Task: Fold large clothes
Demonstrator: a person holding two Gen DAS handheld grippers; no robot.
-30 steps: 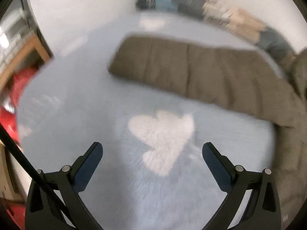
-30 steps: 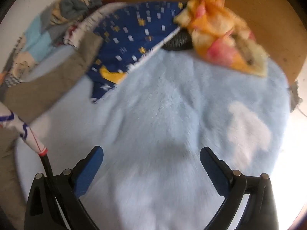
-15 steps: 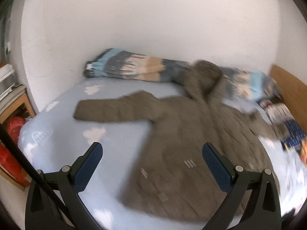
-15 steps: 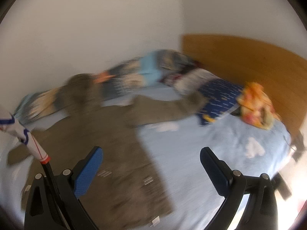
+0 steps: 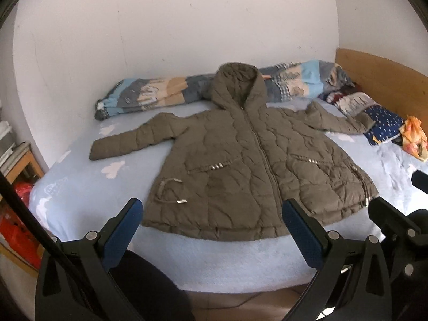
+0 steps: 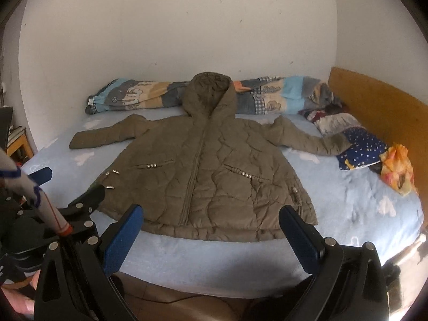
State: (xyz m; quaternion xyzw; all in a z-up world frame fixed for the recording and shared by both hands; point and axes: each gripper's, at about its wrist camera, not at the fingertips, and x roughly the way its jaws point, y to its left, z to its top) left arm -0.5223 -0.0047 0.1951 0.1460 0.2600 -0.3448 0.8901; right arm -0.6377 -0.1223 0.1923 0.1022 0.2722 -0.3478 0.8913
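Observation:
An olive-brown quilted hooded jacket (image 5: pixel 240 165) lies face up and zipped on the light blue bed (image 5: pixel 80 187). Both sleeves are spread out sideways and the hood (image 5: pixel 238 85) rests on the rolled quilt. My left gripper (image 5: pixel 211 214) is open and empty, held back from the bed's front edge, in line with the hem. In the right wrist view the same jacket (image 6: pixel 208 160) fills the middle, and my right gripper (image 6: pixel 211 216) is also open and empty, off the bed. Each gripper shows at the edge of the other's view.
A rolled patterned quilt (image 5: pixel 160 91) lies along the white wall. A blue starry pillow (image 6: pixel 361 147) and an orange cloth (image 6: pixel 398 165) lie by the wooden headboard (image 6: pixel 374 99) on the right. A wooden shelf (image 5: pixel 24 163) with red bags (image 5: pixel 16 230) stands left.
Both grippers have drawn back from close over the bedspread and tilted up, so the whole jacket is now in view. Both stayed open.

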